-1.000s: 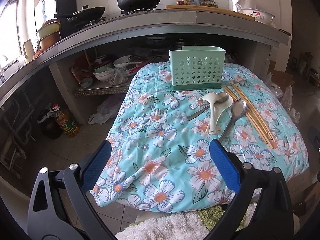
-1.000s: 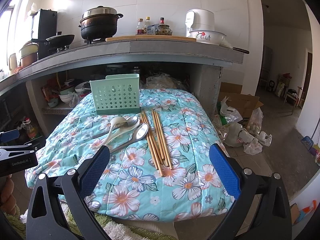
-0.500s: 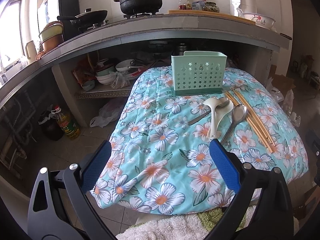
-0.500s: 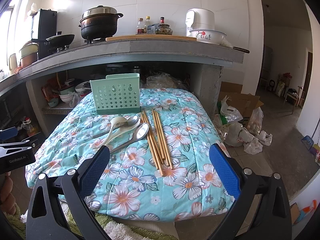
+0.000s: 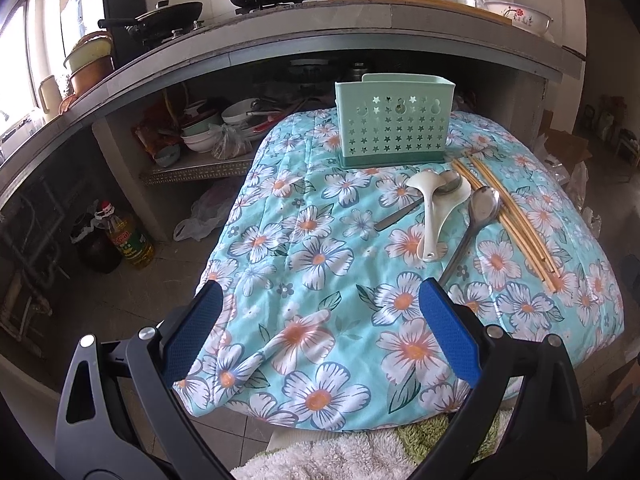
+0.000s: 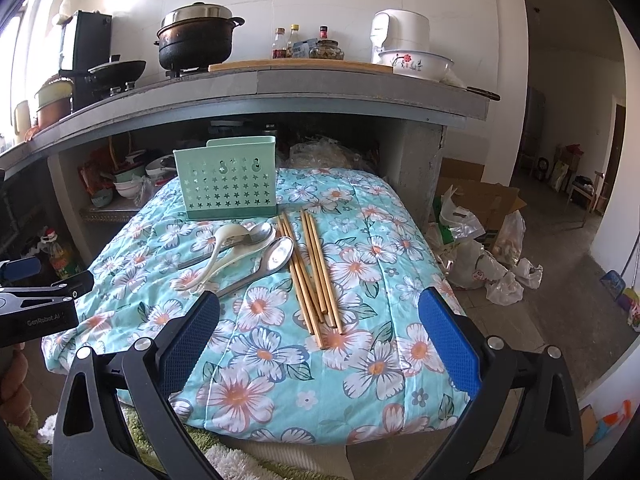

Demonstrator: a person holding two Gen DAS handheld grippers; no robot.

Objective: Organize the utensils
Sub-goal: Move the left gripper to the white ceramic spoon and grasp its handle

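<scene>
Black-framed left claw (image 5: 320, 312) and right claw (image 6: 319, 320) with textured blue pads (image 6: 448, 340), silver screws (image 6: 493, 342), white "GenRobot.AI" lettering

A low surface draped in a turquoise quilted cover printed with white-and-orange flowers (image 6: 360, 272) carries everything here. Up at the far edge, a mint-green plastic utensil holder punched with star holes (image 6: 226, 178) stands upright. Just in front of it, a white plastic ladle-style spoon (image 6: 224, 252) lies across a stainless steel spoon (image 6: 256, 234), touching. Beside them, towards the right edge, rests a second, larger stainless steel spoon (image 6: 276, 258). Right alongside, a loose bundle of wooden chopsticks (image 6: 312, 272) runs from the holder's base towards the near edge.
</scene>
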